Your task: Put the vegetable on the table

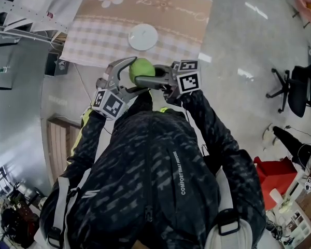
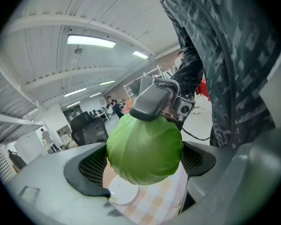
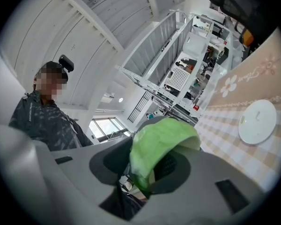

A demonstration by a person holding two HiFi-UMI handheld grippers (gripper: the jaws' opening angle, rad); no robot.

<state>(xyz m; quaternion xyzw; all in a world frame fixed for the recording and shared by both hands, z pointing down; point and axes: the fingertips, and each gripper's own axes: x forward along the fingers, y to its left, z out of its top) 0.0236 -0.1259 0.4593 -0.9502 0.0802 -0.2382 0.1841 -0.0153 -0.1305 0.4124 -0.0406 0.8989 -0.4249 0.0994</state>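
So both grippers are on the same thing here: a round, light green cabbage with smooth, tightly wrapped waxy leaves. The left gripper, chunky matte grey plastic, has it wedged between two dark pads with a fine mesh texture, and the jaws are clamped against its sides. The right gripper grips it from the other side, jaws pressed on a paler leafy edge that fades to whitish. In the left gripper view you can see one of the right gripper's grey jaws sitting right on top of the cabbage. The cabbage is up in the air at the near edge of the table, which is covered by a soft beige checked tablecloth with a daisy print. A flat, glossy white round plate sits on the cloth just beyond the cabbage.
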